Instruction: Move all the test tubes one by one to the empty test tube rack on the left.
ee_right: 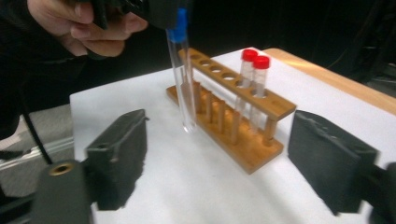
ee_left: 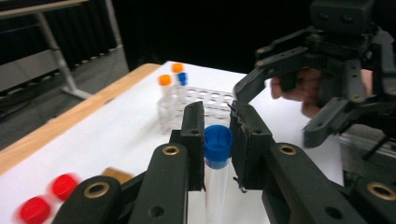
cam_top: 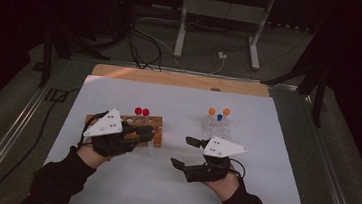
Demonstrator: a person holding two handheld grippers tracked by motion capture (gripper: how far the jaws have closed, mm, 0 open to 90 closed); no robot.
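On wooden rack (ee_right: 243,116): two red-capped tubes (ee_right: 254,77).

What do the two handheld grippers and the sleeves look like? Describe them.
Both the left gripper and the right gripper are black linkage frames with brass-coloured pivots and dark foam-faced pads. Each carries a pale three-cornered plate on top. A black cable trails away. The sleeves are black.

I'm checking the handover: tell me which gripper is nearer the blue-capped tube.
Left. The left gripper is clamped on the blue-capped tube just below its cap, by the wooden rack. The right gripper stands open and apart from it.
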